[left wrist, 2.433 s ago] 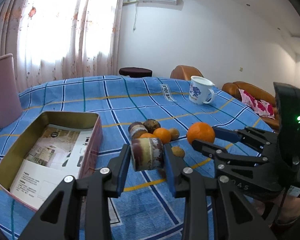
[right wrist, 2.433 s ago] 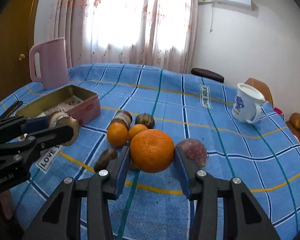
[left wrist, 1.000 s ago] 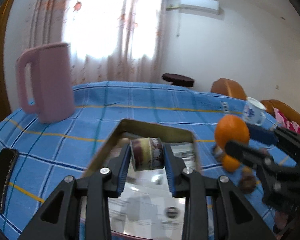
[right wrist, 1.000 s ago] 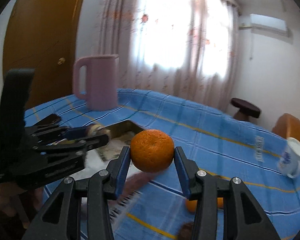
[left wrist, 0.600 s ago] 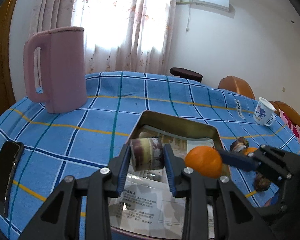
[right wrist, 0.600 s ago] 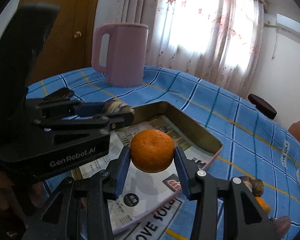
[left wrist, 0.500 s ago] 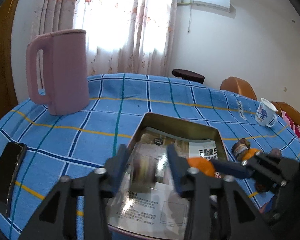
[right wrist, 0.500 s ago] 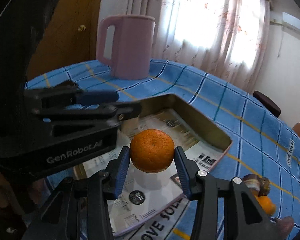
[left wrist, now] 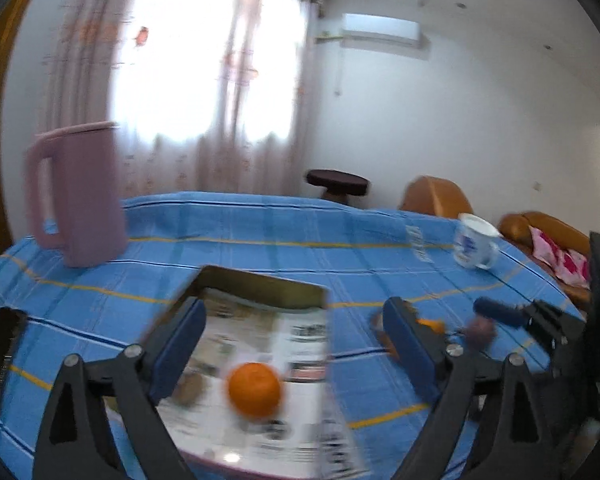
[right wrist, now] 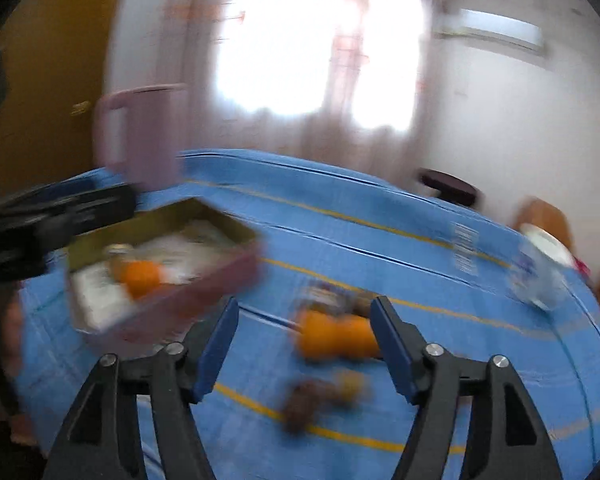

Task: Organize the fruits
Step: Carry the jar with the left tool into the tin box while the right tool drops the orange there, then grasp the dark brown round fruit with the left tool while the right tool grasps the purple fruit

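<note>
My right view is badly smeared, so the loose fruit (right wrist: 336, 338) at 12 o'clock past my right gripper (right wrist: 304, 344) reads only as orange and brown blurs. Both grippers hang level with jaws spread wide and empty, the left gripper (left wrist: 296, 344) over the tin box (left wrist: 260, 284). Inside it, at my left view's 6 o'clock, lies the orange (left wrist: 254, 389) beside a brownish fruit (left wrist: 189, 388).

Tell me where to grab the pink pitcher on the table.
Take the pink pitcher across its body, not the handle loop. It stands upright near the table's far left edge, handle pointing left, so come in level from the front.
</note>
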